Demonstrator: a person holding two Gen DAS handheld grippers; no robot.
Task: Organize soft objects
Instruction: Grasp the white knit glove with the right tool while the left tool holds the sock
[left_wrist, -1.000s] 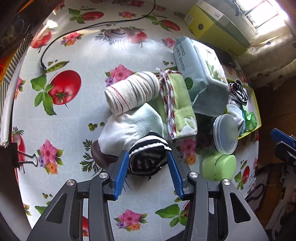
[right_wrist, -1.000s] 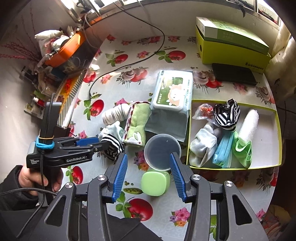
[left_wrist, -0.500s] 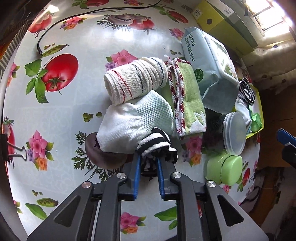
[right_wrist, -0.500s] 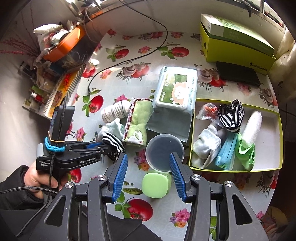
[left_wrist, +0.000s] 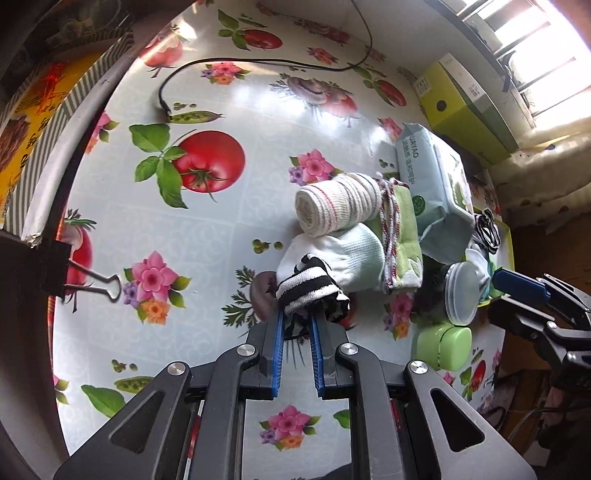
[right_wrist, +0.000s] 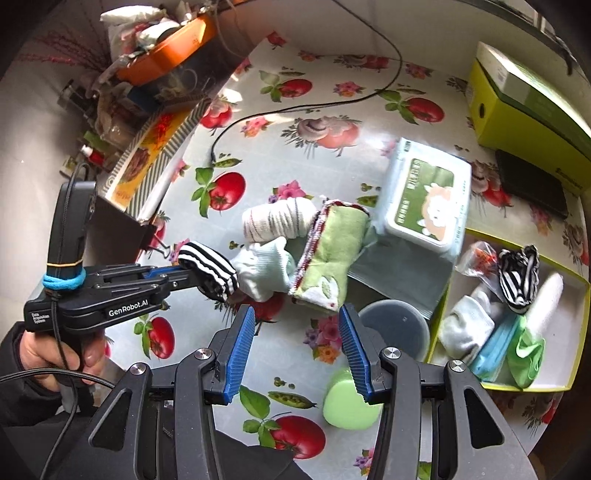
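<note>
Left gripper (left_wrist: 297, 325) is pinched on the striped sock (left_wrist: 310, 290), hanging just above the tablecloth (left_wrist: 221, 240) beside the white sock (left_wrist: 351, 254). It's floppy and could slip or snag that neighbour. Right gripper (right_wrist: 297, 343) hovers spread, empty; the yellow tray (right_wrist: 576, 332) sits far right.

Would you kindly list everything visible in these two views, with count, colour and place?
Striped sock: 1, black-white, clamped in the left gripper.
Pale sock: 1, mint-white, beside the striped one.
Rolled cloth: 1, cream with thin stripes, mid-table.
Green towel: 1, red-edged, beside the roll.
Wipes pack: 1, pale blue, beside the towel.
Tray: 1, yellow-green rim, table's right, holding soft items.
Round tub: 1, grey, beside the tray.
Green container: 1, near edge.
Box: 1, yellow-green, far corner.
Cable: 1, black, far side.
Binder clip: 1, black, left edge.
Left gripper: shut.
Right gripper: open, empty.
</note>
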